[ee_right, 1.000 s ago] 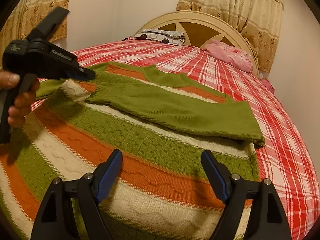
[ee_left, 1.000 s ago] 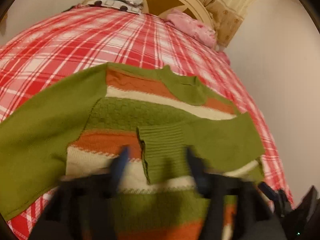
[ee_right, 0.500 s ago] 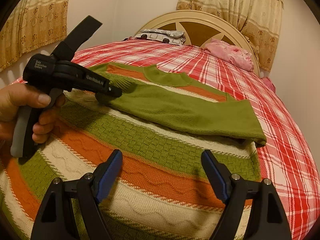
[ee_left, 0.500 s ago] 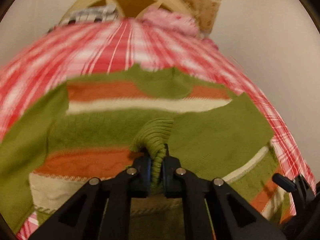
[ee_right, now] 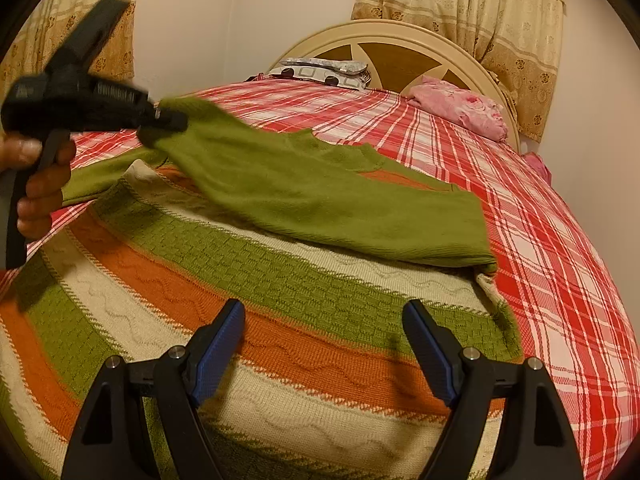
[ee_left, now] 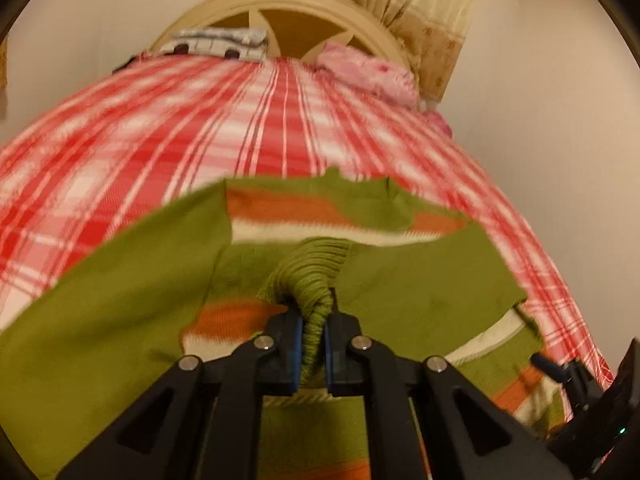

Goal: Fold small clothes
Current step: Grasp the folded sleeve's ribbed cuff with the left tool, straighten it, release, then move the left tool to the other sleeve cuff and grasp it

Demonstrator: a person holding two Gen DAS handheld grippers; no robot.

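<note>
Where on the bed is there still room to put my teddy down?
The red plaid bedspread is bare between the striped sweater's collar and the pillows at the headboard, and along the right edge beside the folded green sleeve. The near part is crowded: sweater and both claws.

The left gripper (ee_left: 312, 340) is clamped on the ribbed green cuff (ee_left: 316, 276) of a sleeve, which bunches up between its blue pads (ee_left: 297, 344). The sleeve (ee_left: 424, 296) runs off right across a sweater (ee_left: 280, 210) striped green, orange and cream, spread on a red plaid bed (ee_left: 160, 132); the other sleeve (ee_left: 112, 304) lies out to the left. Far back stand a cream headboard (ee_left: 296, 4), a pink cloth (ee_left: 368, 72) and a checked pillow (ee_left: 220, 42), and the right gripper (ee_left: 576, 376) shows at the lower right edge.
</note>
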